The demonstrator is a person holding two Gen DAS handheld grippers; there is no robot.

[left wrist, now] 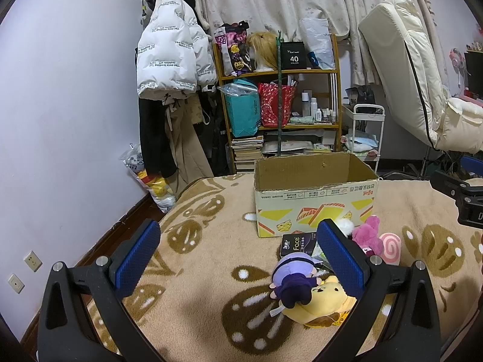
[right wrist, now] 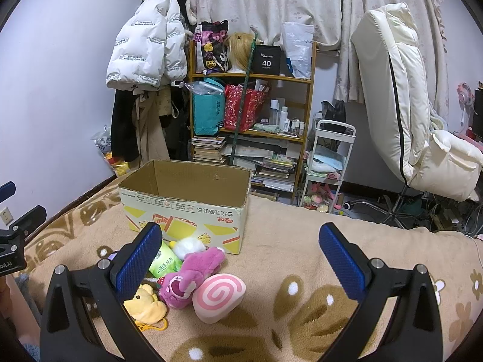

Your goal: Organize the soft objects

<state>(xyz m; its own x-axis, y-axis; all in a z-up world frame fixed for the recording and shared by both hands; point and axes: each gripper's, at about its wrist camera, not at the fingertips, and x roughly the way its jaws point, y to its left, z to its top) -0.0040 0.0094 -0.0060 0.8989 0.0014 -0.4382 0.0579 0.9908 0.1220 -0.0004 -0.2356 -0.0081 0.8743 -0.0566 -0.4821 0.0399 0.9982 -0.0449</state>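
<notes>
Two sets of tongs, left tongs point(left wrist: 238, 259) and right tongs point(right wrist: 240, 261), were held wide apart and empty above a patterned blanket point(right wrist: 286, 241). Soft toys were grouped just before an open cardboard box point(right wrist: 184, 208): a pink plush point(right wrist: 190, 277), a swirl cushion point(right wrist: 219, 297), a yellow bear point(left wrist: 323, 304) beneath a purple doll point(left wrist: 292, 280). "Face" was read on a black pack point(left wrist: 297, 245); "40" on a shelf box point(right wrist: 267, 60).
</notes>
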